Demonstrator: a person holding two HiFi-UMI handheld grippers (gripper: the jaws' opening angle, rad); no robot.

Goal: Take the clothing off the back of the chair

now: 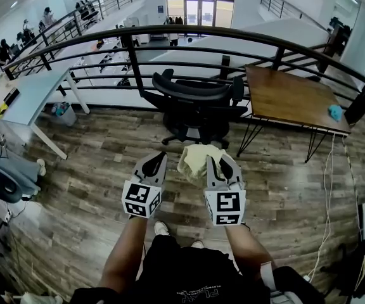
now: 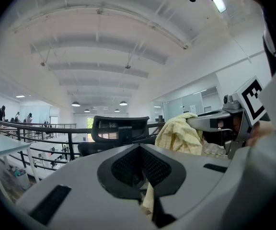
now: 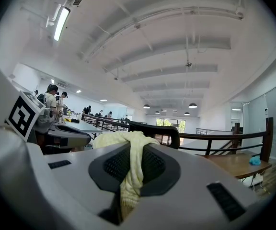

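Note:
A pale yellow piece of clothing (image 1: 198,159) hangs bunched in the air in front of the black office chair (image 1: 195,100), clear of its backrest. My right gripper (image 1: 218,164) is shut on it; in the right gripper view the cloth (image 3: 128,169) runs down between the closed jaws of the right gripper (image 3: 134,150). My left gripper (image 1: 158,163) stays just left of the bundle, its jaws together. In the left gripper view a strip of the cloth (image 2: 149,201) shows pinched low in the left gripper (image 2: 139,153), and the rest of the cloth (image 2: 178,134) hangs by the right gripper.
A black railing (image 1: 170,37) runs behind the chair. A wooden table (image 1: 296,97) with a small blue thing (image 1: 336,113) stands at right, a white desk (image 1: 37,94) and a bin (image 1: 62,113) at left. White cables (image 1: 327,189) trail over the wooden floor at right.

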